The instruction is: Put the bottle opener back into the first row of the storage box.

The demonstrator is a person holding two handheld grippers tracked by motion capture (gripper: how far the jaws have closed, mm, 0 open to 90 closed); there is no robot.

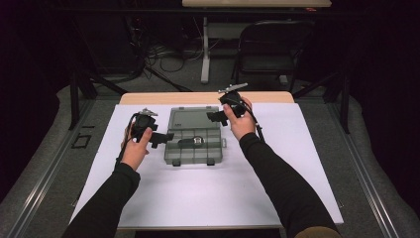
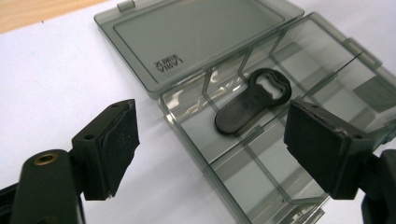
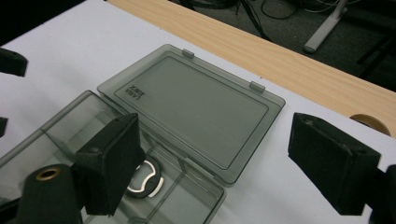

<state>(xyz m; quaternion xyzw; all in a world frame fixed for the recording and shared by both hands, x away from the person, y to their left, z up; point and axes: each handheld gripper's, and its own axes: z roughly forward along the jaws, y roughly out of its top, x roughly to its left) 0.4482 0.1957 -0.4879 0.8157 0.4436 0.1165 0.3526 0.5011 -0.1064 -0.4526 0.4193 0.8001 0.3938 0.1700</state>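
Observation:
A smoky grey compartment box (image 1: 185, 155) lies open on the white mat, its lid (image 1: 194, 119) folded flat toward the far side. A black bottle opener (image 1: 194, 142) rests in one middle compartment. My left gripper (image 1: 162, 139) is at the box's left edge, open. In the left gripper view its jaws (image 2: 210, 137) frame the box (image 2: 261, 186) and the opener (image 2: 252, 100) without touching either. My right gripper (image 1: 216, 118) hovers open over the lid's right end. In the right gripper view (image 3: 224, 158) the lid (image 3: 196, 102) lies between the jaws, and the opener (image 3: 148, 184) is half hidden behind one jaw.
The white mat (image 1: 208, 193) covers most of the wooden table (image 1: 198, 97). Beyond the far edge are a black folding chair (image 1: 272, 49), a white table leg (image 1: 205, 49) and floor cables. A round hole (image 3: 371, 122) sits in the wood near the mat's corner.

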